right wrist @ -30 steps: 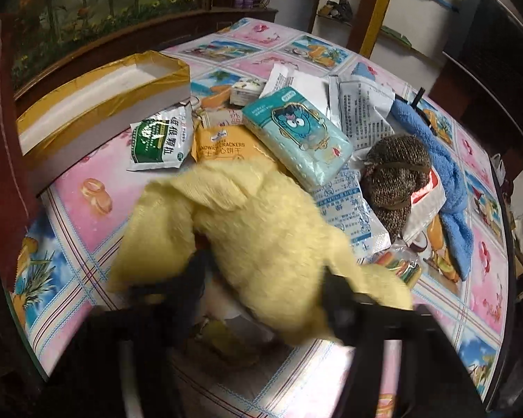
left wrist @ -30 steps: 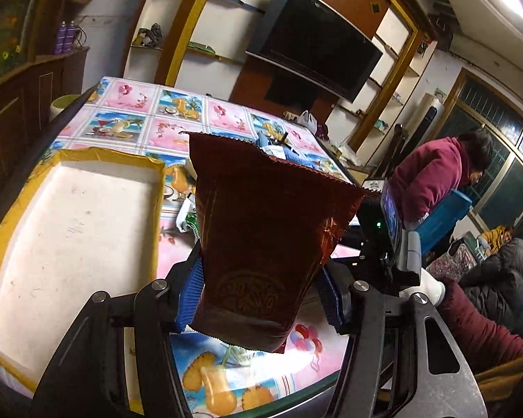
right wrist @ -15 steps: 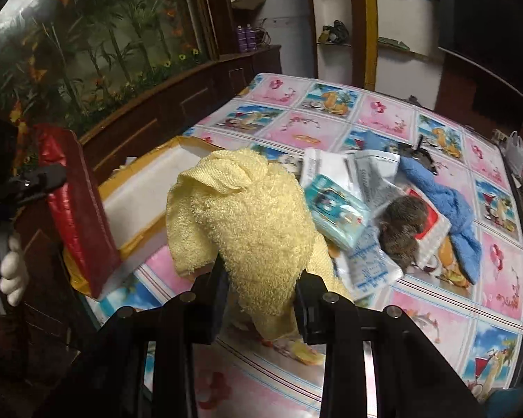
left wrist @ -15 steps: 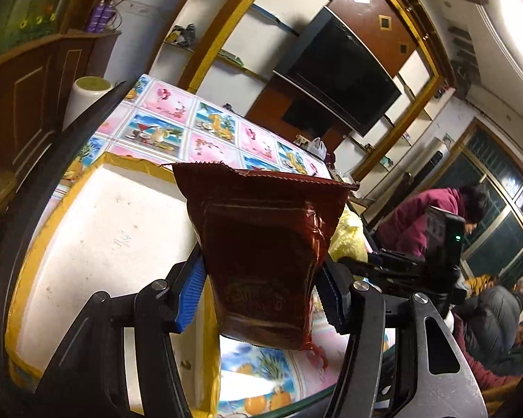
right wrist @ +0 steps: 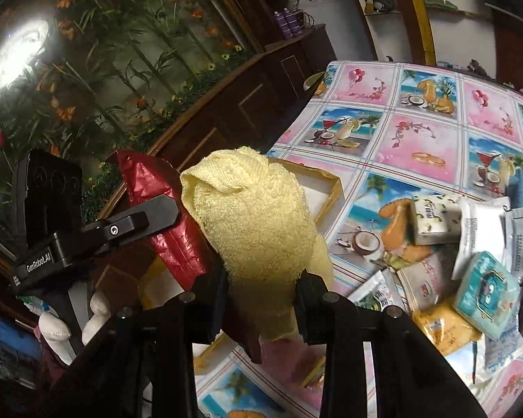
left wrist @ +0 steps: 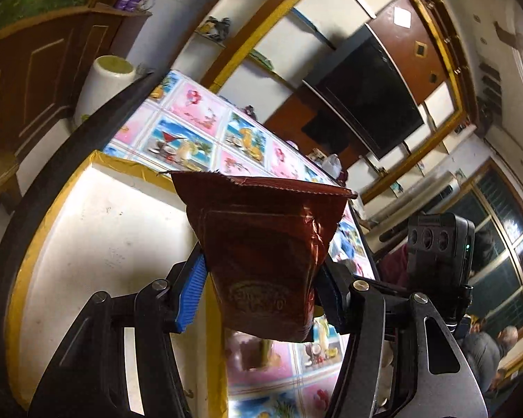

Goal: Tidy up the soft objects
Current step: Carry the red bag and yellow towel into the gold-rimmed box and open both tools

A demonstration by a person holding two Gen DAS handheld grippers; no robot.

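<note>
Left tongs (left wrist: 258, 296) clenched on red foil bag (left wrist: 265, 254), right tongs (right wrist: 261, 299) gripping yellow towel (right wrist: 251, 216), above box (left wrist: 97, 244)

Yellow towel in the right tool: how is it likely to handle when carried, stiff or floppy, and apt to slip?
Probably floppy: the yellow towel bunches above the right tool and a flap droops below the pads. Likely light, since a pinch at one spot holds it up. Slipping looks unlikely; its looped terry surface should grip, though loose folds may snag.

Both my views are fisheye-bowed and dark at the corners, with ceiling glare top right and a bright reflection (right wrist: 17, 57) upper left.
</note>
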